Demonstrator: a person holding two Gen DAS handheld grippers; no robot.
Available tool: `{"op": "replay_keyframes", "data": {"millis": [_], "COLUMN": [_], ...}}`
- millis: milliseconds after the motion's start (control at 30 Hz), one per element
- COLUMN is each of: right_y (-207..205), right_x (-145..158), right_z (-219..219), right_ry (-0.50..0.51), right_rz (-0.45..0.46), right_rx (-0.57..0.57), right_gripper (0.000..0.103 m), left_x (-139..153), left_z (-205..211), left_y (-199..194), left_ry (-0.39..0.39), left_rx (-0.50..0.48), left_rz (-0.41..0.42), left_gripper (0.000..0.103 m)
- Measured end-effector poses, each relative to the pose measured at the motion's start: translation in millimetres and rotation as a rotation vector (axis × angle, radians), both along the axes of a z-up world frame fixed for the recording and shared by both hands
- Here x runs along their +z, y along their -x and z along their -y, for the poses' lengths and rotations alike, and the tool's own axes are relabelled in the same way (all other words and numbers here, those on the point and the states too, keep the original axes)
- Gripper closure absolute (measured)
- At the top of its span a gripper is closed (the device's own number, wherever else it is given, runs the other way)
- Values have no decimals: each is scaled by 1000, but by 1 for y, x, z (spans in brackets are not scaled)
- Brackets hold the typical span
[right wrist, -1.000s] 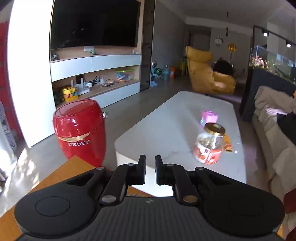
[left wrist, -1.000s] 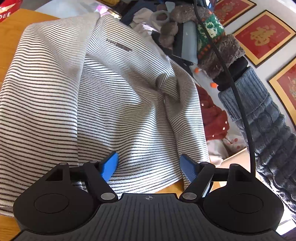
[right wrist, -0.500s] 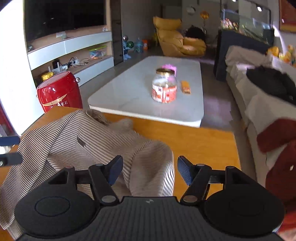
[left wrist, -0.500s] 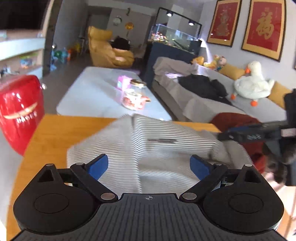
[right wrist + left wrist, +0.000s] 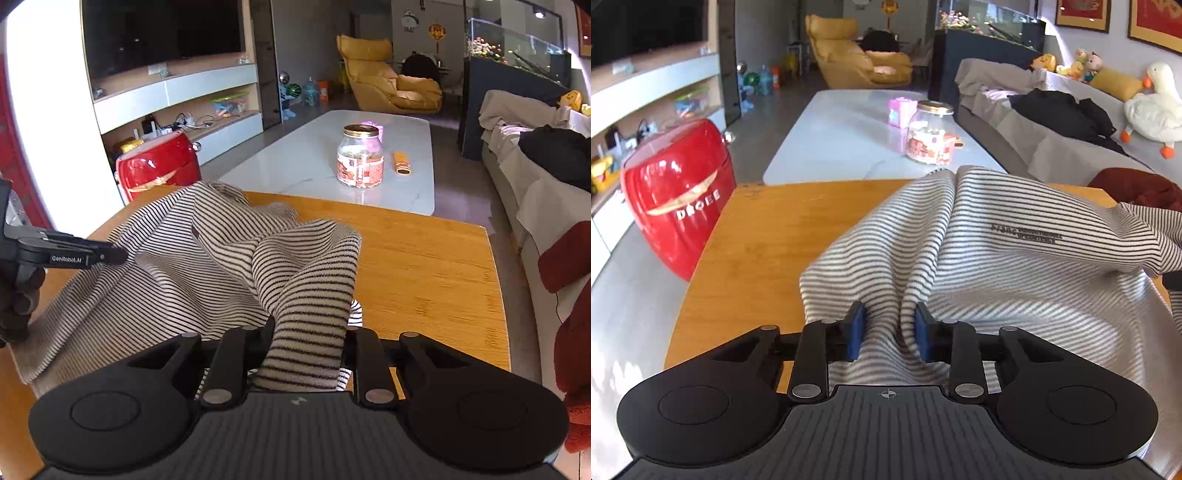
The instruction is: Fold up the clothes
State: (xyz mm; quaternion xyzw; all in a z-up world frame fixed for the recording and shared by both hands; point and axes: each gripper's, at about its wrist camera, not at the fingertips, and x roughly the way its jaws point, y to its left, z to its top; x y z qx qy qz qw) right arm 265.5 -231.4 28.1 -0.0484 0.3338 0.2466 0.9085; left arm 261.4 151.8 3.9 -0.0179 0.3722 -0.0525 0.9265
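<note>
- While both grippers grip it, the striped shirt [image 5: 1015, 258] lies bunched on the wooden table [image 5: 757, 251], one end at each tool.
- Left gripper [image 5: 888, 332]: blue pads [image 5: 856, 330] pressed in on a gathered fold of the shirt; cloth fills the gap between them, so it is clamped on the fabric.
- Right gripper [image 5: 308, 350]: a thick roll of the striped shirt [image 5: 221, 258] passes between its fingers and hides the pads; the fingers sit against the cloth on both sides, closed on it.
- Shirt rises in ridges from each grip and sags between; small dark lettering shows on the chest panel in the left wrist view.
- In the right wrist view the left gripper [image 5: 110, 255] shows from the side at the frame's left edge, its tip touching the shirt's far edge.
- Wooden table [image 5: 424, 266] is bare along its right side in the right wrist view.
- Red barrel-shaped container [image 5: 676, 195] stands on the floor just beside the table's left far corner.
- White coffee table [image 5: 842, 136] beyond the wooden one carries a glass jar [image 5: 929, 133] with a gold lid and a pink item [image 5: 899, 112] behind it.
- Grey sofa [image 5: 1052, 147] to the right holds a black garment [image 5: 1063, 110] and a white duck plush [image 5: 1152, 107].
- Yellow armchair [image 5: 388, 79] stands at the back of the room.
</note>
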Motion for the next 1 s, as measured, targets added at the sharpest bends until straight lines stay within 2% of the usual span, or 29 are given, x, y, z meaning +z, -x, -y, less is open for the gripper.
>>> {"op": "replay_keyframes", "data": {"millis": [67, 133, 200, 267, 333, 367, 433, 500, 567, 667, 733, 767, 833, 900, 933, 967, 1000], "right_y": [8, -6, -27, -44, -47, -45, -36, -31, -46, -75, -101, -116, -143, -170, -182, -189, -189], "right_x": [14, 14, 9, 1, 5, 12, 33, 53, 61, 61, 51, 40, 14, -13, -26, -36, -38], "right_z": [10, 20, 28, 31, 31, 30, 27, 23, 10, -20, -46, -62, -87, -112, -124, -137, -150], "right_ry": [47, 126, 206, 221, 159, 116, 52, -18, -107, -226, -283, -304, -330, -355, -364, -359, -336], "right_rz": [45, 54, 40, -14, -42, -41, 12, 57, 27, -67, -147, -199, -312, -426, -480, -519, -516], "right_rx": [1, -54, -121, -161, -147, -125, -87, -59, -36, 4, 15, 4, -38, -81, -97, -96, -75], "right_gripper": [84, 83, 80, 75, 70, 61, 49, 48, 49, 52, 52, 52, 52, 53, 59, 71, 74], "left_x": [3, 5, 8, 16, 30, 37, 48, 54, 53, 35, 18, 10, -1, -6, -6, -4, -3], "left_z": [-3, -5, -8, -11, -18, -22, -29, -32, -26, -7, 2, 5, 3, -8, -14, -21, -27], "left_y": [22, 41, 48, 50, 52, 52, 51, 47, 36, 7, -12, -20, -28, -28, -27, -24, -20], "left_ry": [30, 35, -3, -61, -59, -28, 37, 82, 93, 84, 73, 64, 34, 43, 60, 65, 66], "left_rx": [-42, -66, -37, 14, 62, 71, 59, 25, -17, -67, -60, -47, -10, 4, 11, 25, 39], "left_rz": [-24, -36, -3, 62, 117, 135, 153, 165, 160, 111, 64, 45, 30, 28, 30, 36, 43], "left_gripper": [80, 81, 81, 77, 70, 64, 51, 25, 18, 15, 18, 25, 47, 60, 64, 69, 71]}}
